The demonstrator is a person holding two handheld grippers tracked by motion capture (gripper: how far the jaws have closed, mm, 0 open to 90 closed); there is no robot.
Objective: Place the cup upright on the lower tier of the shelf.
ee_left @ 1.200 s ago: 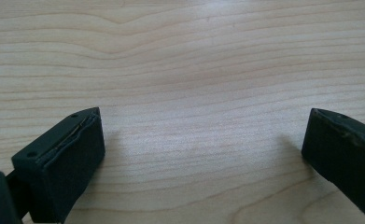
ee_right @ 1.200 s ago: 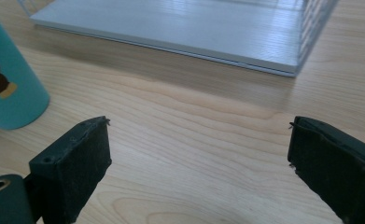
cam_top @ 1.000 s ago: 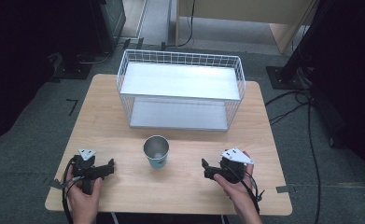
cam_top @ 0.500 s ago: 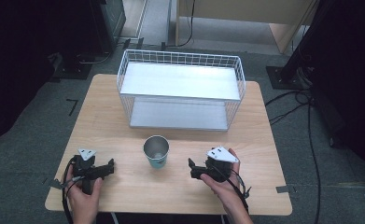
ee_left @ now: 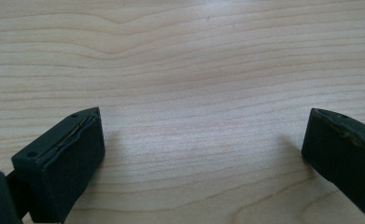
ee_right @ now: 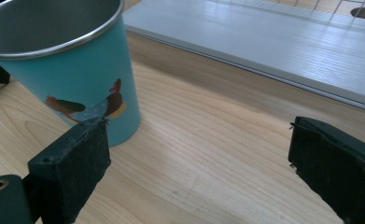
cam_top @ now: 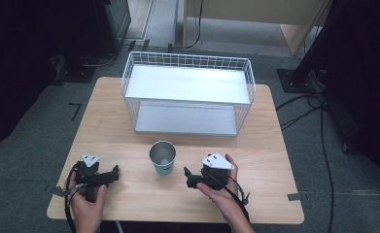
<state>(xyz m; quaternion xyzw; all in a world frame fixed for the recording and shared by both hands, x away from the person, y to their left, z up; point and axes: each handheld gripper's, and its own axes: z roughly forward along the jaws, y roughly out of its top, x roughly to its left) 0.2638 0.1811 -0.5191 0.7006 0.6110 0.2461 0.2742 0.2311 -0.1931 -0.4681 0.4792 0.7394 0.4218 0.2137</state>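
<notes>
Pale wooden table [cam_top: 270, 145] on grey carpet [cam_top: 42, 131]; both grippers' fingers wide

No readable text, label, brand or number appears anywhere.

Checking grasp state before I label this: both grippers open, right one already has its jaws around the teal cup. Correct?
Not quite. Both are open, but the right gripper isn't around the teal cup. The right gripper view shows the cup standing beyond the left jaw's tip, with bare table between the jaws. The high view puts the left gripper off to the cup's other side.
</notes>
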